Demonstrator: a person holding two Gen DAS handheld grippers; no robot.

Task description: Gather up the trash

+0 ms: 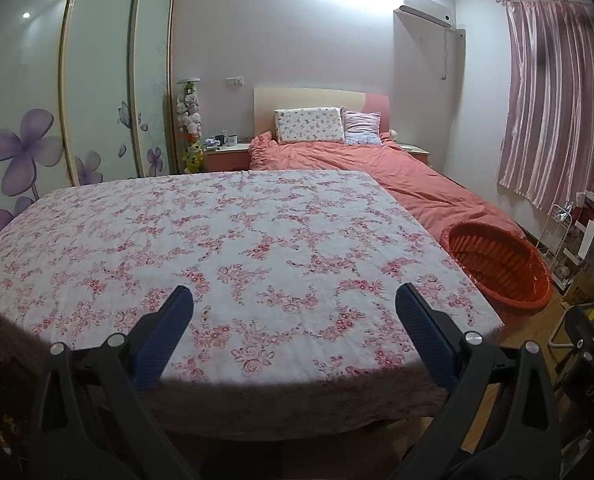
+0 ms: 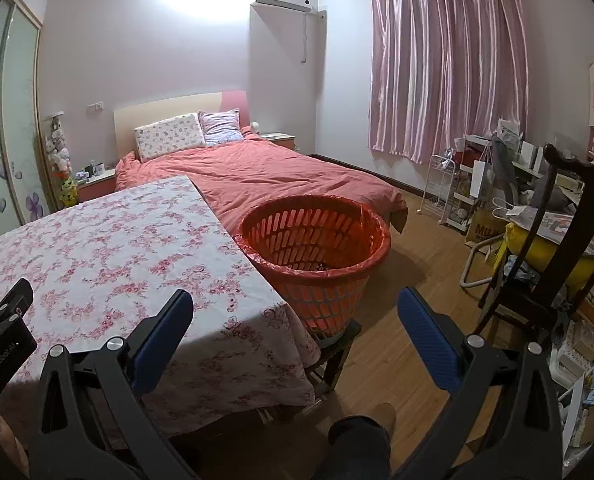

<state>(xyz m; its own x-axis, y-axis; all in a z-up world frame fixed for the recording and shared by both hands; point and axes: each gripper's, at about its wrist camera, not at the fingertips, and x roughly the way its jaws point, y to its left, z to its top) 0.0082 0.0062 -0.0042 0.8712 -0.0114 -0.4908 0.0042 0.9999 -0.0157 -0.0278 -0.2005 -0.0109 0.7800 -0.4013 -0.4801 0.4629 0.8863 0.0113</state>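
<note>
Right wrist view gives me the orange basket [image 2: 317,256], lined with a red bag, standing on a low stool [image 2: 337,348] just beside the desk's corner; a few dark scraps lie at its bottom. My right tool [image 2: 295,306] hangs released above that corner, gripping nothing. In the left wrist view I see my left tool [image 1: 295,300] spread wide too, over the desk [image 1: 225,220] with its floral cloth, the basket off to its right. Behind the desk is the bed [image 2: 265,176] with 2 pillows.
</note>
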